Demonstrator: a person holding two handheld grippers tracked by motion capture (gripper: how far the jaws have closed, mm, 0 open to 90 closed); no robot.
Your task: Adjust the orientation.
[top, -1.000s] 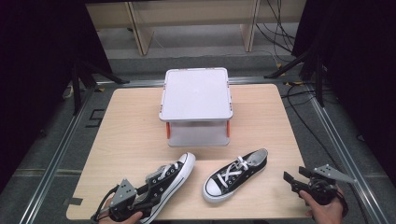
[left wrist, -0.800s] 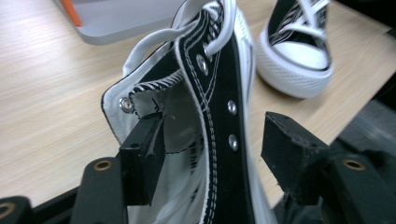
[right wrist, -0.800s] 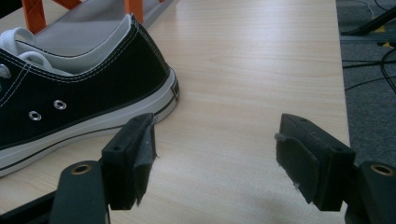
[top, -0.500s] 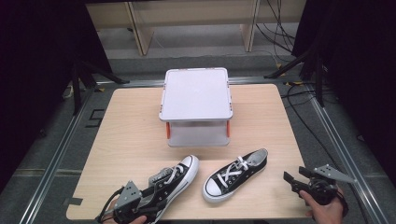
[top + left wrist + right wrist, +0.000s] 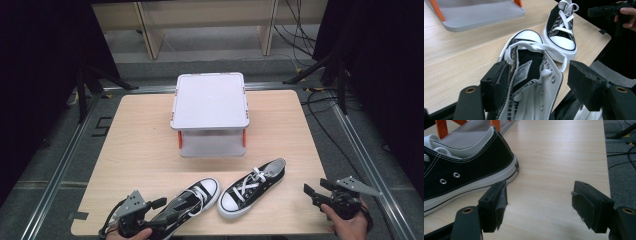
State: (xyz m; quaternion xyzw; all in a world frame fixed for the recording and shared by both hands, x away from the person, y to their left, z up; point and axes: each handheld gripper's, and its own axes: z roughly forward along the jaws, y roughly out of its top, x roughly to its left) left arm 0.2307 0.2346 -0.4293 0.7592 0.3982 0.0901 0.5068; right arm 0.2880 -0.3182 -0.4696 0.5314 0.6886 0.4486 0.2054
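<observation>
Pale wood-grain table [image 5: 140, 145] carries a grey lidded plastic box with orange corner posts [image 5: 210, 112] at its far middle and two black canvas sneakers with white laces and white rubber toe caps at its near edge. The left sneaker [image 5: 192, 200] lies at the near left, toe pointing far-right; the right sneaker [image 5: 254, 186] lies just beside it, toe near-left and heel far-right, the two toe caps close together but apart.

At the near left corner a hand holds the left gripper [image 5: 537, 85], whose jaws stand released and spread on either side of the left sneaker's heel opening. In the left gripper view the left pad lies against the shoe's side wall, while the right pad stands clear of the white inner lining.

At the near right edge the other hand [image 5: 350, 225] holds the right gripper [image 5: 540, 203], jaws released and wide apart over bare table, grasping nothing. In the right gripper view the right sneaker's heel sits just beyond the left jaw.
</observation>
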